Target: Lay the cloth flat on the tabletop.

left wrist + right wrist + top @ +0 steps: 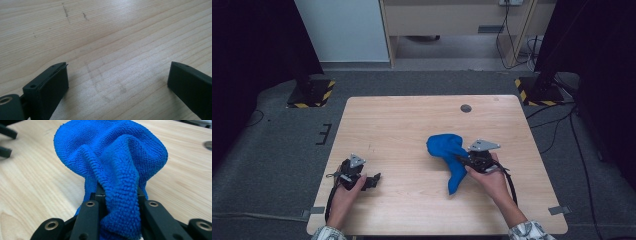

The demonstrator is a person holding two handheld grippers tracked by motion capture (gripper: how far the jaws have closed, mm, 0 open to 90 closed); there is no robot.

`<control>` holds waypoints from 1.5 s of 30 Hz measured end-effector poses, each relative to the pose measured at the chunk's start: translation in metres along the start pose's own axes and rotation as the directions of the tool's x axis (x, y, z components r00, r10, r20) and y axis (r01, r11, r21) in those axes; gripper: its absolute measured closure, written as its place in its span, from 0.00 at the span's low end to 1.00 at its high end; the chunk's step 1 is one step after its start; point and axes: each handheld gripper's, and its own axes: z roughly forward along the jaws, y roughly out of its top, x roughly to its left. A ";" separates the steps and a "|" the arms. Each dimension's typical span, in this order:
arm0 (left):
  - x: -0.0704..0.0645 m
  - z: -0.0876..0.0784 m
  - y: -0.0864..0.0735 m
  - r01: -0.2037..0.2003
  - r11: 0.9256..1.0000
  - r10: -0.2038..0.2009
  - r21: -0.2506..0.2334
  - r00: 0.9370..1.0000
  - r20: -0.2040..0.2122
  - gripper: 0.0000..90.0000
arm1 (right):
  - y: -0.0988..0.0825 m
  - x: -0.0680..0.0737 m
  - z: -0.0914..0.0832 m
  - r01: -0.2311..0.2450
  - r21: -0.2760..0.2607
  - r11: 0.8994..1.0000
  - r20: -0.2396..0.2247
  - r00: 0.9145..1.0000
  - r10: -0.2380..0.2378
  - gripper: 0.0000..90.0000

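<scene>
High view: the right claw (466,161) is clenched on a fold of the blue cloth (447,149), which lies right of centre on the surface (402,120). The released left claw (373,181) rests well apart, pointing toward it.

On the table (412,120): cloth (447,150) right of centre, right gripper (467,161) touching its right side. Left gripper (373,181) well left of the cloth, nearer the front edge.

Bright blue cloth (447,150), pale wood-grain table (402,120), black-and-yellow striped stand bases (312,93)
</scene>
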 end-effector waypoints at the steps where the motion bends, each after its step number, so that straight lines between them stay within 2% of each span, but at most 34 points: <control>1: -0.001 0.000 0.000 -0.004 1.000 0.004 0.002 1.000 0.001 0.03 | 0.000 0.004 0.003 0.005 0.003 1.000 -0.005 1.000 -0.005 0.83; 8: -0.011 -0.001 0.004 -0.028 1.000 0.028 -0.012 0.999 0.028 0.05 | 0.004 0.028 0.021 0.028 0.021 0.999 -0.039 0.999 -0.027 0.83; 13: -0.019 -0.002 0.008 -0.037 0.999 0.039 -0.039 0.998 0.049 0.06 | 0.003 0.044 0.036 0.048 0.043 0.998 -0.041 0.998 -0.046 0.81; 18: -0.025 -0.001 0.010 -0.048 0.998 0.051 -0.047 0.996 0.069 0.06 | -0.001 0.045 0.046 0.058 0.075 0.996 -0.018 0.998 -0.057 0.79; 22: -0.030 -0.001 0.011 -0.052 0.997 0.056 -0.056 0.995 0.088 0.06 | -0.006 0.049 0.052 0.076 0.098 0.992 -0.035 0.997 -0.073 0.77; 25: -0.032 -0.001 0.012 -0.058 0.997 0.063 -0.059 0.994 0.093 0.06 | -0.007 0.052 0.054 0.097 0.103 0.990 -0.041 0.995 -0.093 0.74; 26: -0.033 -0.001 0.013 -0.058 0.996 0.064 -0.061 0.993 0.095 0.06 | -0.006 0.054 0.055 0.093 0.106 0.990 -0.040 0.995 -0.089 0.58; 29: -0.035 -0.002 0.013 -0.059 0.995 0.067 -0.074 0.992 0.106 0.06 | -0.003 0.053 0.052 0.076 0.105 0.992 -0.029 0.997 -0.073 0.41; 33: -0.038 -0.001 0.015 -0.068 0.995 0.077 -0.078 0.990 0.115 0.06 | 0.002 0.055 0.043 0.090 0.091 0.992 -0.012 0.996 -0.090 0.22; 39: -0.040 0.003 0.020 -0.075 0.994 0.085 -0.082 0.988 0.126 0.06 | 0.005 0.057 0.028 0.100 0.053 0.994 0.001 0.995 -0.100 0.16; 41: -0.042 0.005 0.022 -0.077 0.993 0.088 -0.086 0.987 0.131 0.06 | 0.004 0.057 0.025 0.096 0.051 0.994 0.002 0.995 -0.096 0.15; 45: -0.045 0.008 0.029 -0.089 0.990 0.105 -0.109 0.984 0.144 0.07 | 0.002 0.054 0.010 0.070 0.034 0.997 0.007 0.997 -0.071 0.19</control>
